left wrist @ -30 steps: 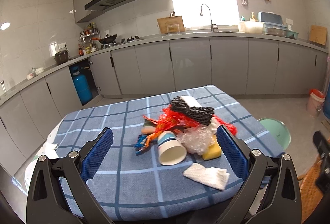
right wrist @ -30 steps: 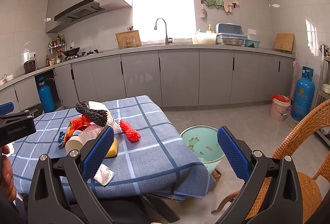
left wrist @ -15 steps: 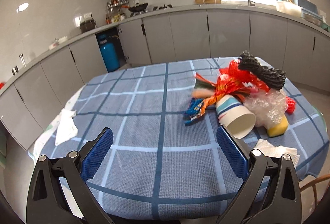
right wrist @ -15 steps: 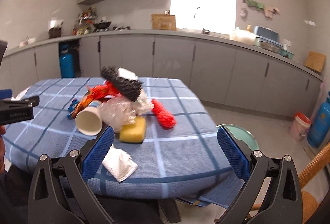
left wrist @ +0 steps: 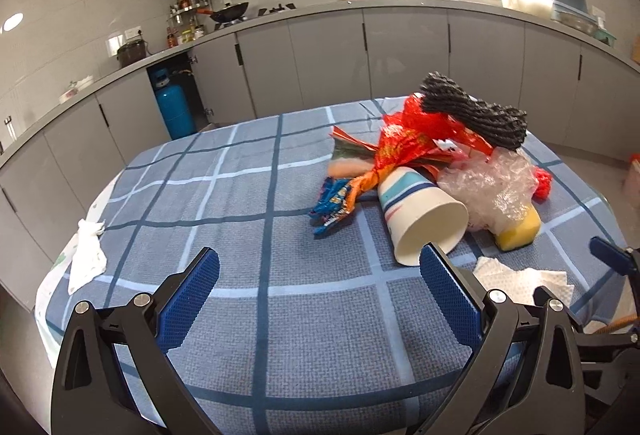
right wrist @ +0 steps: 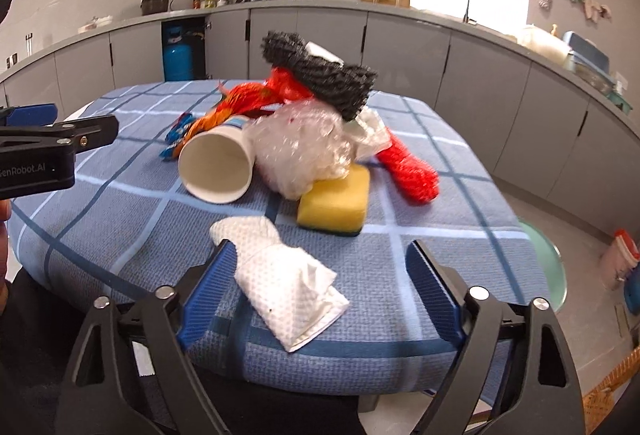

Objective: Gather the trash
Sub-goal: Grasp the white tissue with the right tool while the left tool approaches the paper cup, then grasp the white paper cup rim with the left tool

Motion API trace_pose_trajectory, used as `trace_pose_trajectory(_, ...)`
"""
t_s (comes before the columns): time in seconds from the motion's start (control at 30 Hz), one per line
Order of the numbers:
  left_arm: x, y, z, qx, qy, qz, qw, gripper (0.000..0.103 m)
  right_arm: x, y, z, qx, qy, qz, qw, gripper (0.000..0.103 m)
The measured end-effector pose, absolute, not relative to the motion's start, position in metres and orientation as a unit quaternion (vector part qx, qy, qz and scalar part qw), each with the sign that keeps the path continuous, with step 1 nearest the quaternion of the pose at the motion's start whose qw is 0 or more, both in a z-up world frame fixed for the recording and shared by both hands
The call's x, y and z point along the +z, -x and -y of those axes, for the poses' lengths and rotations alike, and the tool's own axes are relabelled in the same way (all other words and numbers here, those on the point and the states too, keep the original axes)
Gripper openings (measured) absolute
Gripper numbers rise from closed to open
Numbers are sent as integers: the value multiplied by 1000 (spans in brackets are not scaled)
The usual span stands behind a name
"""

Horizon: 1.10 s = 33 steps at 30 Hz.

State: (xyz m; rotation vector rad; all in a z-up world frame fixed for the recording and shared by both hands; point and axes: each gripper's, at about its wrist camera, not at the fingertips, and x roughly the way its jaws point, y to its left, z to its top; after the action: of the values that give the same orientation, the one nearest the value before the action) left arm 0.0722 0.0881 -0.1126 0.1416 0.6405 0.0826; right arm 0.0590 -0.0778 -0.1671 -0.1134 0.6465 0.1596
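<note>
Nearby, crumpled white paper towel [right wrist: 286,281], waffle-textured, folded over.

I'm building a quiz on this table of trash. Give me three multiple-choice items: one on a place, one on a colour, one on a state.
1. Where does the crumpled white paper towel lie?
A. between the right gripper's fingers
B. inside the cup
C. on the floor

2. What colour is the rectangular sponge beside the clear crumpled plastic wrap?
A. green
B. yellow
C. pink

3. How does the striped white paper cup stand?
A. upright
B. upside down
C. tipped on its side

Answers:
1 A: the towel lies on the blue checked tablecloth between the blue pads, whose jaws are closing.
2 B: its top face is plainly yellow.
3 C: its open mouth faces the camera.
</note>
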Motion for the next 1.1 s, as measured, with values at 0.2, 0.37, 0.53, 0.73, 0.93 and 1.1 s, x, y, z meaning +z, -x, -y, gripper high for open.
trace_pose_trajectory(0.2, -121, -79, -82, 12, -64, -326, 943, 98, -181, -61, 78, 108, 45, -355, 927, 18)
trace_pose_trajectory(0.37, -120, -78, -72, -5, -73, -320, 944, 98, -175, -53, 85, 114, 33, -343, 932, 5)
trace_pose_trajectory(0.53, -122, -81, -58, -20, -93, -314, 945, 97, -168, -43, 95, 113, 17, -326, 938, 5)
trace_pose_trajectory(0.73, -134, -96, -39, -33, -126, -324, 937, 75, -164, -30, 113, 99, 1, -313, 945, 5)
trace_pose_trajectory(0.93, -146, -113, -31, -40, -137, -343, 928, 30, -162, -25, 123, 89, -11, -307, 947, 5)
trace_pose_trajectory(1.1, -147, -113, -38, -40, -136, -346, 928, 1, -159, -21, 127, 85, -15, -298, 951, 5)
